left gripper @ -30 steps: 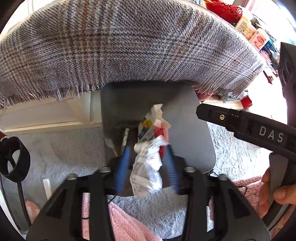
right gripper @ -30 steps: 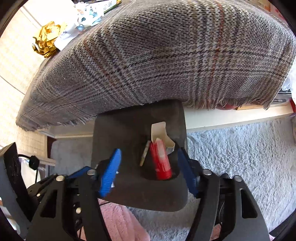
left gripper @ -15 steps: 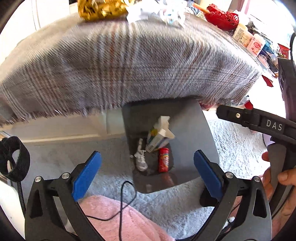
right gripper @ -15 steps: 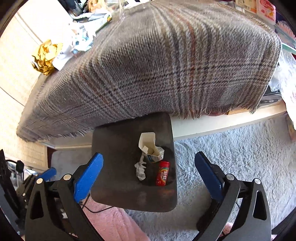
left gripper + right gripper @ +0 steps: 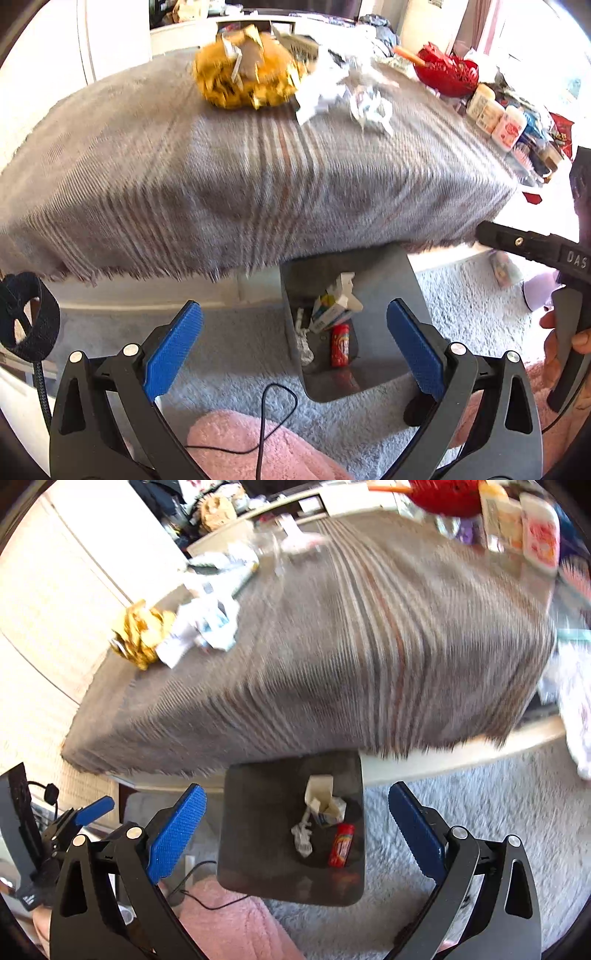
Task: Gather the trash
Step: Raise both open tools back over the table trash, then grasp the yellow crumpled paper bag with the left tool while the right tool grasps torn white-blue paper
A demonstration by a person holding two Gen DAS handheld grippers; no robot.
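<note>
Here both grippers, left gripper (image 5: 294, 341) and right gripper (image 5: 296, 821), have just spread their fingers wide, empty. Below lies the dark bin (image 5: 258, 849) holding a red tube (image 5: 341, 844), carton (image 5: 327, 805), crumpled paper (image 5: 303, 834). Beyond, gold wrapper (image 5: 245, 74) lies on the bench (image 5: 258, 177).

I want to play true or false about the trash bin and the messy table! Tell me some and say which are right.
1. A red tube lies inside the dark bin. True.
2. The left hand-held gripper squeezes a crumpled wrapper. False: its jaws are open and empty.
3. Gold crinkly trash sits on the plaid cloth. True.
4. The bin stands on top of the table. False: it stands on the grey carpet, below the cloth's edge.
5. The right hand-held gripper is open. True.
</note>
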